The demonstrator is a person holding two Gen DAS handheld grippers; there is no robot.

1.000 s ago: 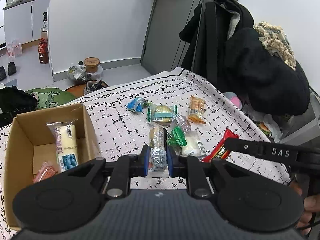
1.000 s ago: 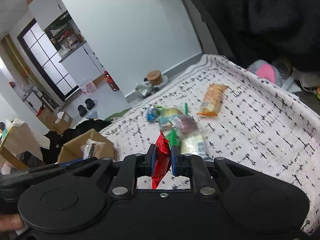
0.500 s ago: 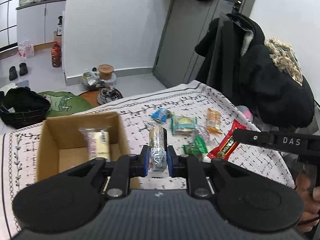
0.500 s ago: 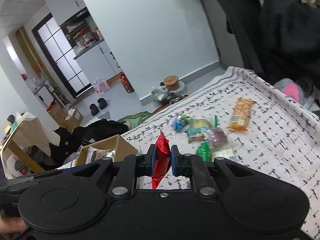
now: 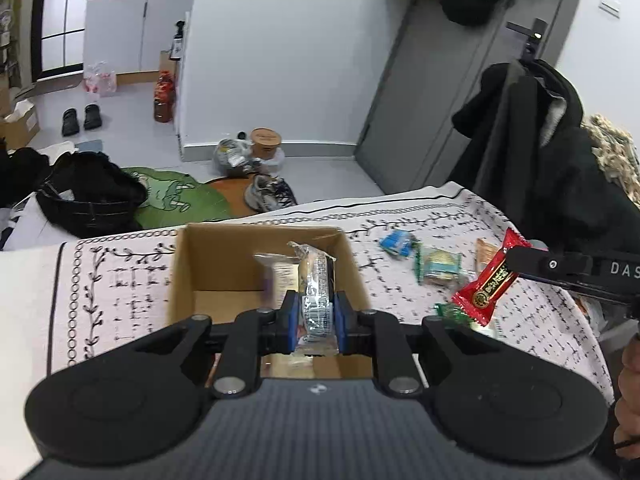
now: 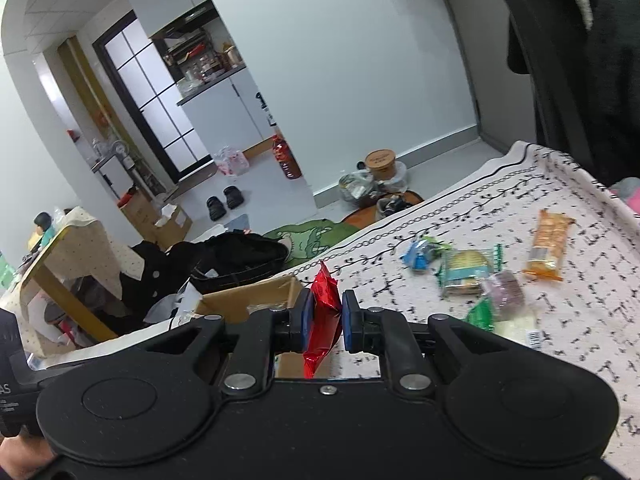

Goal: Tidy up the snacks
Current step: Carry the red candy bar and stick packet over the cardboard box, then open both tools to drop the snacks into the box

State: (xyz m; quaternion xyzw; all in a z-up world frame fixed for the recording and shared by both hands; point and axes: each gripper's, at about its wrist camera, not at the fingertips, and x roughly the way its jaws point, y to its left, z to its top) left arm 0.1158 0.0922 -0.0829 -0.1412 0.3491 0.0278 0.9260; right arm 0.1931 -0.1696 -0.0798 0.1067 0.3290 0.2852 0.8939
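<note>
Above cardboard box (image 5: pixel 224 256), wrapped snack (image 5: pixel 316 300) clamped in left gripper (image 5: pixel 316 322)

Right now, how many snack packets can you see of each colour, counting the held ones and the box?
Red packet: 1
Blue packet: 1
Orange packet: 1
Green: 2, the cracker packet and the small packet
Purple packet: 1
White packet: 1
Clear: 2, the held packet and the boxed packet
Total in view: 9

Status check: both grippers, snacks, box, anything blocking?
Left gripper shut on clear-wrapped snack, over cardboard box. Right gripper shut on red packet, beside the box. One wrapped snack already inside; several left on tablecloth. Nothing blocking.
</note>
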